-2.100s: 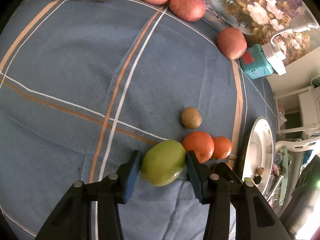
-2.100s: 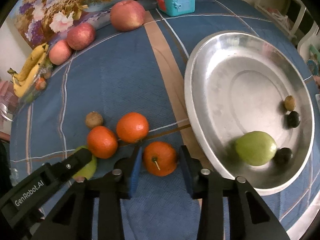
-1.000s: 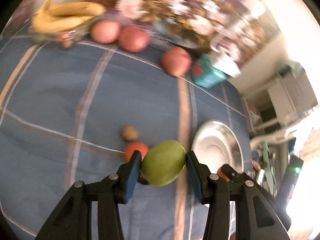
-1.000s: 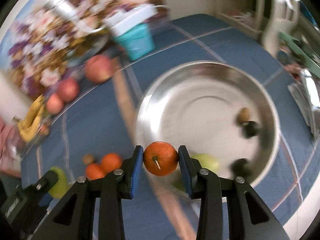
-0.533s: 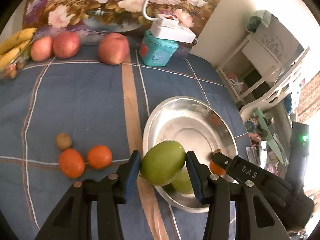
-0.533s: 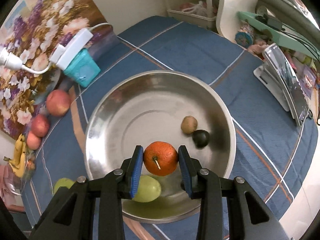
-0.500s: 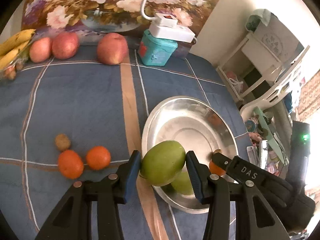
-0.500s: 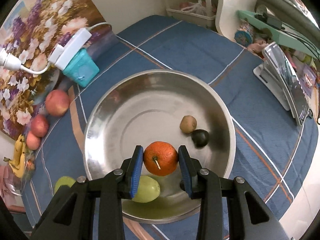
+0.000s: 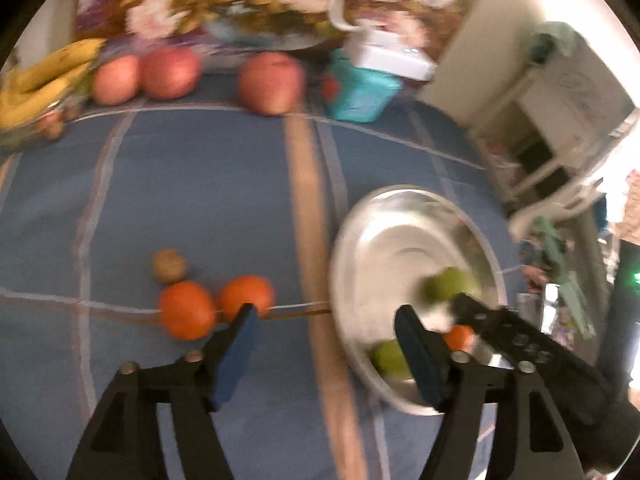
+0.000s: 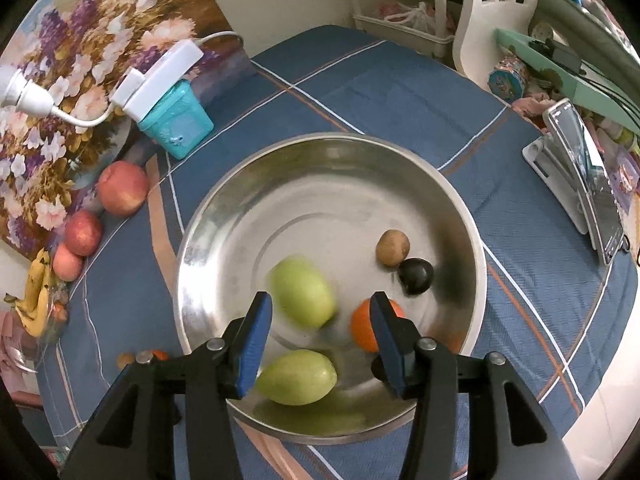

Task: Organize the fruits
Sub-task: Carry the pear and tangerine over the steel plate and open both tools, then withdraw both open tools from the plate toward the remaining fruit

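Observation:
The steel bowl holds two green mangoes, an orange, a brown kiwi-like fruit and a dark plum. My right gripper is open and empty just above the bowl's near side. My left gripper is open and empty over the cloth at the bowl's left rim. Two oranges and a small brown fruit lie on the blue cloth to its left. The left view is motion-blurred.
Three apples and bananas line the far edge by a floral painting. A teal box with a white power adapter stands behind the bowl. A phone on a stand is at the right.
Both grippers opened. The green mango left the left gripper and the orange left the right gripper; both now lie in the bowl. The left gripper swung back toward the left.

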Motion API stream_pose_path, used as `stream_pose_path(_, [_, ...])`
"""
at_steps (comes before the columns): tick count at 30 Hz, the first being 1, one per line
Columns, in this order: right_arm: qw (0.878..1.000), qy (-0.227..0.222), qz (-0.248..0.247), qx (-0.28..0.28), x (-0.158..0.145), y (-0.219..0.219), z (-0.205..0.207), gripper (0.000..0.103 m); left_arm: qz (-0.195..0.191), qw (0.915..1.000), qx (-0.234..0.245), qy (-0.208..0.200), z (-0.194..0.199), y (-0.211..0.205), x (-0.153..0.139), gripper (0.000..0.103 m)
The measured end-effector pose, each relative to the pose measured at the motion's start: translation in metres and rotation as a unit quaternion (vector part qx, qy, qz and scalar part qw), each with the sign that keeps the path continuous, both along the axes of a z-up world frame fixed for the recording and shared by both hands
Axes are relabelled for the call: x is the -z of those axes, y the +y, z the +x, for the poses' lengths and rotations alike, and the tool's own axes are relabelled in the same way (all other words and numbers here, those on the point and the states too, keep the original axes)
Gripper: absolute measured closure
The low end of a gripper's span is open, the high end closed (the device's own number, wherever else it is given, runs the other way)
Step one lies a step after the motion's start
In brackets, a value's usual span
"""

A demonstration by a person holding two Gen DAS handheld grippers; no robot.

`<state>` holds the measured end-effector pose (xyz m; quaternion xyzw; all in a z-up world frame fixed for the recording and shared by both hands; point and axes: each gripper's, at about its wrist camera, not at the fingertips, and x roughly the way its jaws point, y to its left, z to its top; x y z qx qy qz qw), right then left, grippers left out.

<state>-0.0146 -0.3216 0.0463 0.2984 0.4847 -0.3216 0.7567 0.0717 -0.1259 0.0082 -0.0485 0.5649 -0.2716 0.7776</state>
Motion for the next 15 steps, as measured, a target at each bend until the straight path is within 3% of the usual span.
stream_pose_path(2, [1.000, 0.001, -0.001, -0.006, -0.002, 0.003, 0.001, 0.050, 0.040, 0.9988, -0.026, 0.015, 0.006, 0.014, 0.006, 0.018])
stream_pose_path(6, [0.999, 0.009, -0.003, -0.032, -0.002, 0.015, 0.010, 0.049, 0.073, 0.9945, -0.068, 0.034, 0.013, 0.043, 0.014, 0.009])
stream_pose_path(8, [0.999, 0.017, -0.005, -0.047, -0.001, 0.022, 0.016, 0.048, 0.068, 0.9933, -0.084, 0.042, 0.014, 0.057, 0.015, 0.001])
stream_pose_path(15, [0.992, 0.042, -0.040, -0.108, -0.001, 0.058, 0.032, 0.048, 0.035, 0.9884, -0.133, 0.065, 0.014, 0.099, 0.014, 0.001])
